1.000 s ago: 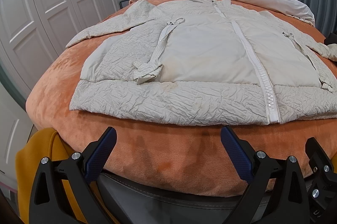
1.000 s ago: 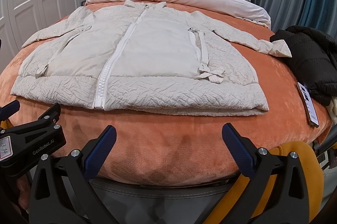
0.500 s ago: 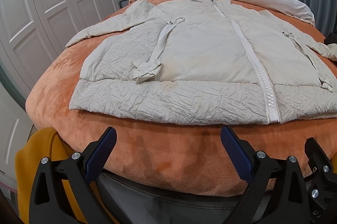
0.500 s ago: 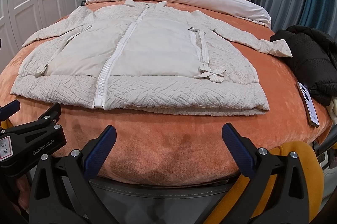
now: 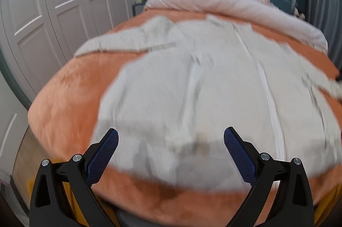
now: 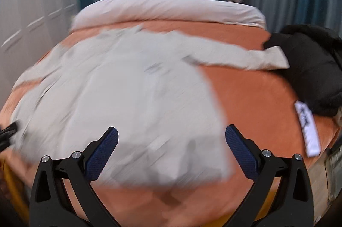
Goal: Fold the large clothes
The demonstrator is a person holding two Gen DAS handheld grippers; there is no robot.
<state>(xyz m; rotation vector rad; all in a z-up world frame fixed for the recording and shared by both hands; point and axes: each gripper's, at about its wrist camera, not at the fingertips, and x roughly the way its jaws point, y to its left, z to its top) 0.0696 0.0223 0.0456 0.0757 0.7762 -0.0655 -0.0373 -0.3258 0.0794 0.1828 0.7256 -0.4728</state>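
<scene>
A cream padded jacket (image 5: 213,94) lies flat and zipped on the orange bed cover, sleeves spread out; it also shows in the right wrist view (image 6: 128,94). Both views are motion-blurred. My left gripper (image 5: 171,145) is open and empty over the jacket's lower left hem. My right gripper (image 6: 171,145) is open and empty over the lower right hem. The jacket's right sleeve (image 6: 245,56) reaches out toward a black garment.
The orange bed cover (image 6: 252,94) has a rolled pink duvet (image 5: 224,2) at the head. A black coat (image 6: 310,69) and a phone (image 6: 307,126) lie at the right edge. White wardrobe doors (image 5: 53,13) stand along the left. The left gripper's tip (image 6: 8,131) shows at the far left.
Both grippers have moved up and forward, from below the bed's front edge to over the jacket's hem. The right one has also swung rightward. Both stay open.
</scene>
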